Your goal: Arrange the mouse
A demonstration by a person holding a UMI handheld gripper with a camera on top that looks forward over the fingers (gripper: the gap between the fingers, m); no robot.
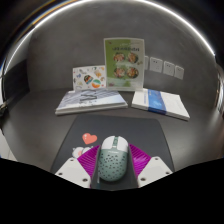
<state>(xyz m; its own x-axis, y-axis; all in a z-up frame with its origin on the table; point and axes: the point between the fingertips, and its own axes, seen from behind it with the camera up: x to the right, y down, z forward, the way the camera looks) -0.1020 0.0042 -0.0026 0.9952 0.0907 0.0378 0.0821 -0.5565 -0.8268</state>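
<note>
A pale green-white mouse with a perforated shell sits between my two fingers, its front end pointing away from me. The magenta pads press against its left and right sides. My gripper is shut on the mouse. It is over the near edge of a dark grey mouse mat. A small pink-red heart figure lies on the mat just ahead of the left finger.
Beyond the mat, a flat stack of booklets lies on the left and a blue-and-white book on the right. An upright green-white leaflet and a smaller card lean against the back wall, with wall sockets nearby.
</note>
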